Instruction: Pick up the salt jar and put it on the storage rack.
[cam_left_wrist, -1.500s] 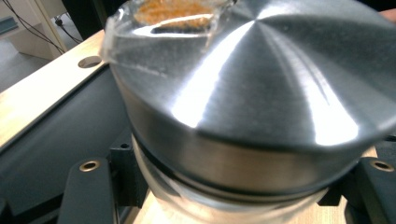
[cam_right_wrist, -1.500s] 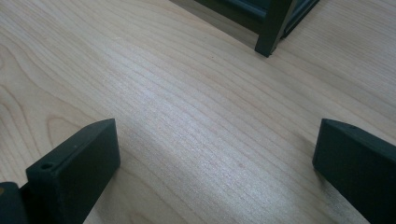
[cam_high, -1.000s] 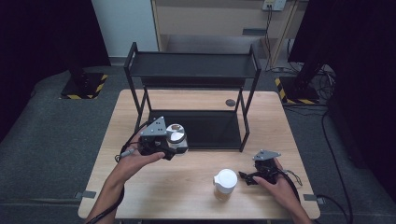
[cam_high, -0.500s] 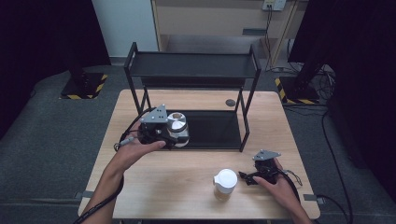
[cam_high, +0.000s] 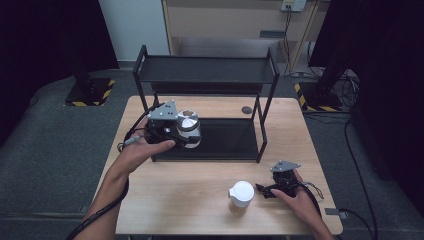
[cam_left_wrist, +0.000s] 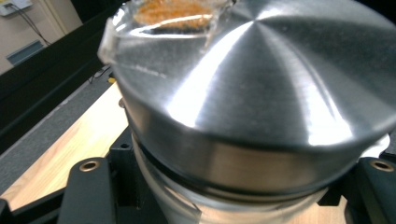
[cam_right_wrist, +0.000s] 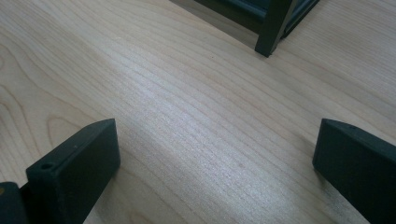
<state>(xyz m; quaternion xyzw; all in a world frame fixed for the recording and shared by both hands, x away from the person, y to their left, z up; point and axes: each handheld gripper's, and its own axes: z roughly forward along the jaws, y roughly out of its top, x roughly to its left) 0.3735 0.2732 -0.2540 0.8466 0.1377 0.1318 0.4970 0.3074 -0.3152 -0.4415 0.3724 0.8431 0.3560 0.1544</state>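
— Left gripper (cam_high: 186, 131) first: what has it got?

— Its jaws are clamped on a jar (cam_high: 188, 126) with a silver lid (cam_left_wrist: 261, 88). In the left gripper view the lid sits right above the two black jaws, which press the clear body just under the lid's rim. Something orange-brown shows through the glass at the far side of the jar.

— And where does the jar sit against the rack (cam_high: 205, 75)?

— Ahead of the gripper lies the rack's lower tray (cam_high: 227, 142). The jar is held off the table (cam_high: 190, 200), over the tray's near left corner. The rack's left post is just behind the gripper body, and the top shelf is farther ahead and above the jar.

— Room to move?

— Past the jar the lower tray is bare all the way to the right posts. On the gripper's near side the table is open wood down to the front edge.

— Right gripper (cam_high: 264, 190)?

— Jaws wide apart, nothing between them; in the right gripper view bare wood lies between the two black tips. It rests low at the table, near the front right corner.

— Anything near it?

— A second jar, white-lidded (cam_high: 241, 192), stands just beyond its tips, apart from them. A rack foot (cam_right_wrist: 271, 28) stands farther ahead, well off.
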